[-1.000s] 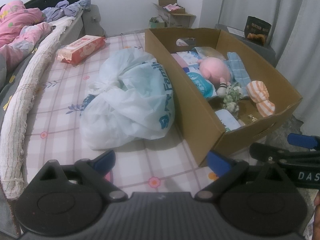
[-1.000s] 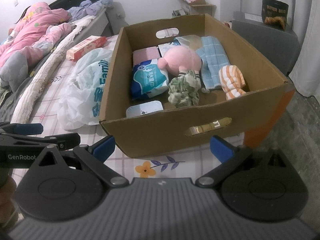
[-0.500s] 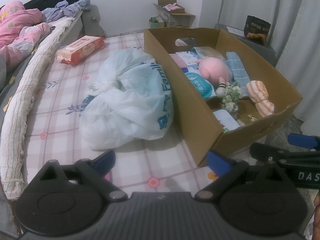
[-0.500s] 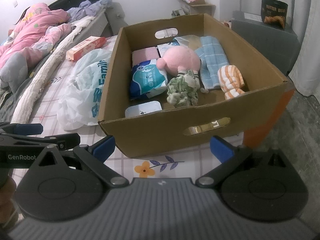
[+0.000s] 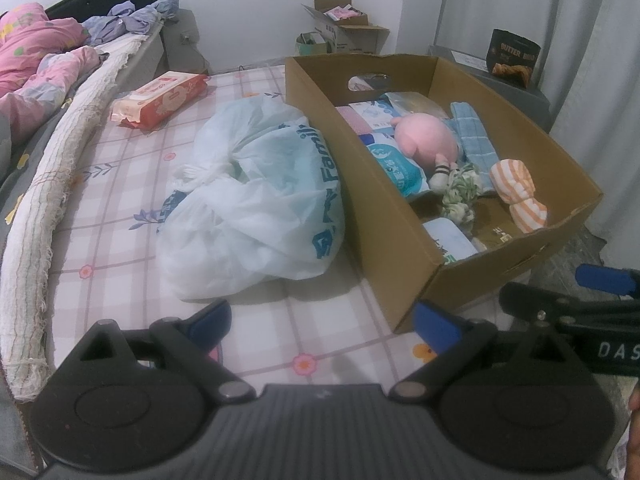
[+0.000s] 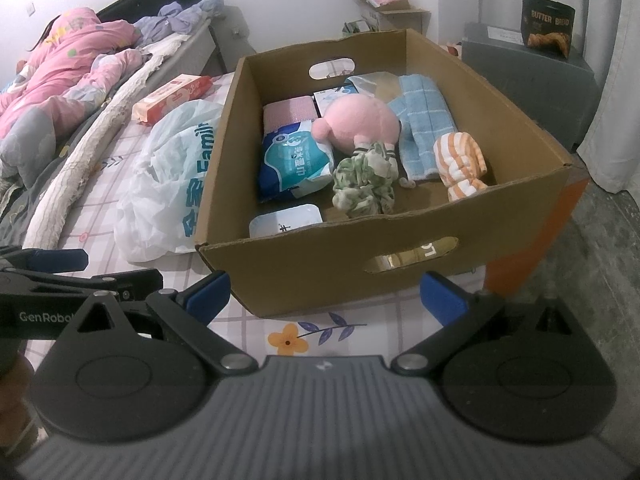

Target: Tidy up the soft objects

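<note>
While both hand-held grippers [image 5: 323, 320] [image 6: 325, 294] hang spread and empty, a plastic bag [image 5: 256, 204] crowds the cardboard box [image 6: 340, 264] — tissue pack [image 5: 160, 98] behind.

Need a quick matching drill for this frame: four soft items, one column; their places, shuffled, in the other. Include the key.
Items:
1. pink plush toy
2. white plastic bag
3. red wipes pack
4. orange striped cloth

Places:
A. on the mattress, against the outside of the cardboard box
B. inside the box, near its right wall
C. on the mattress beyond the bag, apart from the box
D. inside the box, in the middle, beside the blue towel

Pairs: 1-D, 2-A, 3-C, 4-B
</note>
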